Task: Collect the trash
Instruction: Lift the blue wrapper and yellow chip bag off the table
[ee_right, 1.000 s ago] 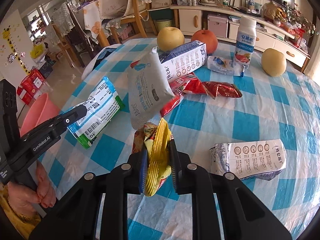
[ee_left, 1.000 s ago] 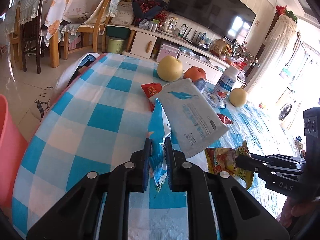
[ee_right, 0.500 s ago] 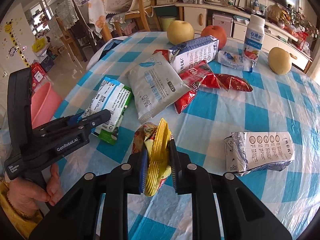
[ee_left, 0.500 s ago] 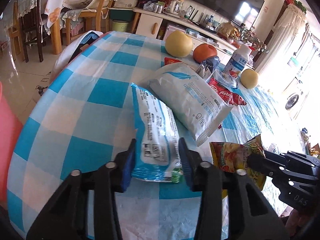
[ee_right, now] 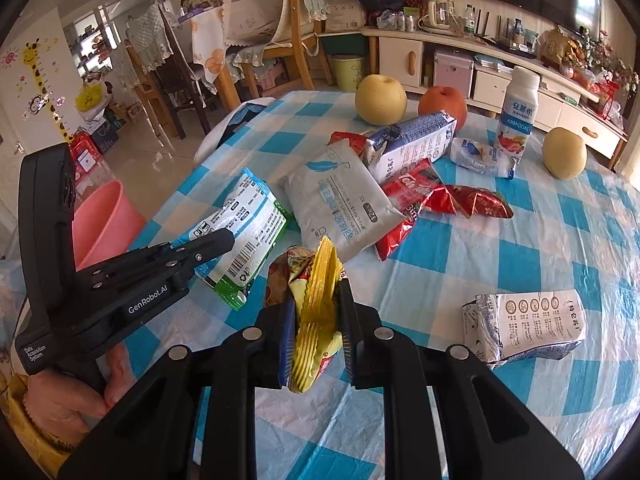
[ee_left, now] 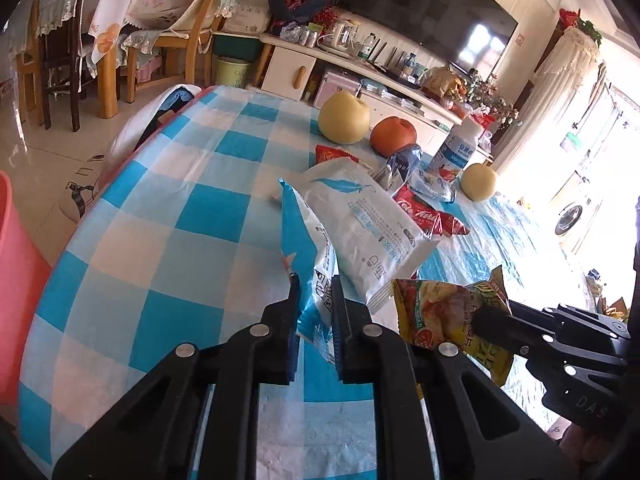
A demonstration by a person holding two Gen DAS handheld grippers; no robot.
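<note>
With the left gripper [ee_left: 314, 312] closing on only the blue-and-white wrapper's [ee_left: 306, 236] lower edge and the right gripper [ee_right: 316, 344] pinching a yellow snack bag [ee_right: 316, 300], either slick packet could slip free over the checked tablecloth [ee_left: 160, 240].

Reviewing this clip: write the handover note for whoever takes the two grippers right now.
Left gripper: jaws closing on the blue-and-white packet, pads pressing it.
Right gripper: shut on the yellow snack bag.
Pink bin stands beside the table; neither piece is in it yet.
Left on the checked tablecloth: grey pouch, red wrappers, two crushed cartons. Leave the fruit.
</note>
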